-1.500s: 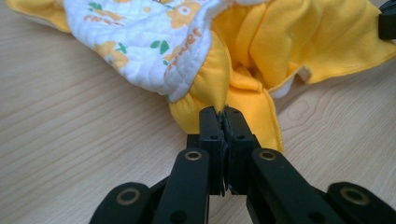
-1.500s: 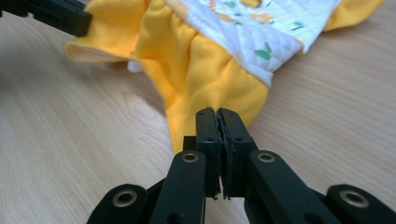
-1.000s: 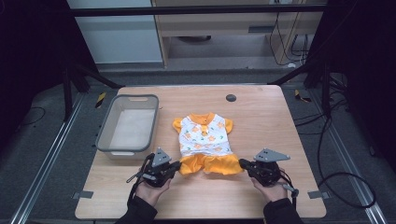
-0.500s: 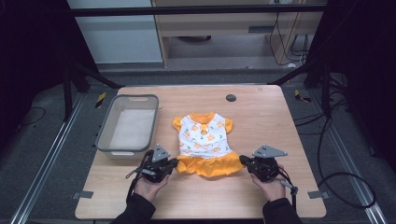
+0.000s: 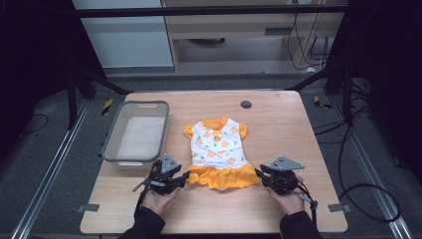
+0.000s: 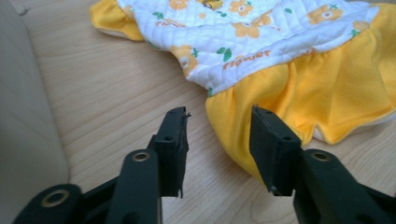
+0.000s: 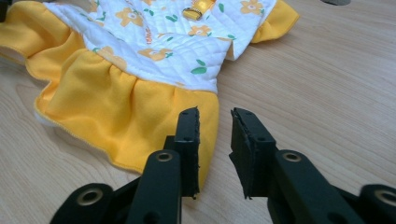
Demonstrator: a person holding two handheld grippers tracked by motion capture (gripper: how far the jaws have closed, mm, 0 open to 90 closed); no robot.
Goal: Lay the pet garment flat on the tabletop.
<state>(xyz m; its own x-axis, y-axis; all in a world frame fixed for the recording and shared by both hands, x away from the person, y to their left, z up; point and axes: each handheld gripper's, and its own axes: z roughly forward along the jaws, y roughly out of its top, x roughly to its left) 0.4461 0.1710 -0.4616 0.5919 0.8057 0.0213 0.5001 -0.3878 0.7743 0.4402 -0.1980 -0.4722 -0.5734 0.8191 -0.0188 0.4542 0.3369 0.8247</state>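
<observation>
A small dress [image 5: 217, 149] with a white flower-print top and an orange skirt lies flat on the wooden table [image 5: 278, 129]. My left gripper [image 5: 185, 177] rests at the skirt's lower left corner. Its jaws have just been opening, and the skirt's edge [image 6: 229, 116] lies loose between them without being pressed by my left gripper [image 6: 219, 126]. My right gripper [image 5: 259, 173] sits at the skirt's lower right corner. Its jaws have also just been opening, and a strip of orange hem [image 7: 208, 116] lies free in the gap of my right gripper [image 7: 215, 116].
A grey plastic bin [image 5: 137, 132] stands on the table left of the dress; its wall [image 6: 23, 116] is close beside my left gripper. A small dark round disc [image 5: 246, 104] sits near the table's far edge. Bare wood stretches right of the dress.
Both grippers' jaws have parted and let go of the skirt's corners. The skirt, bunched a second ago, now lies spread flat. The hands have stayed in place.
</observation>
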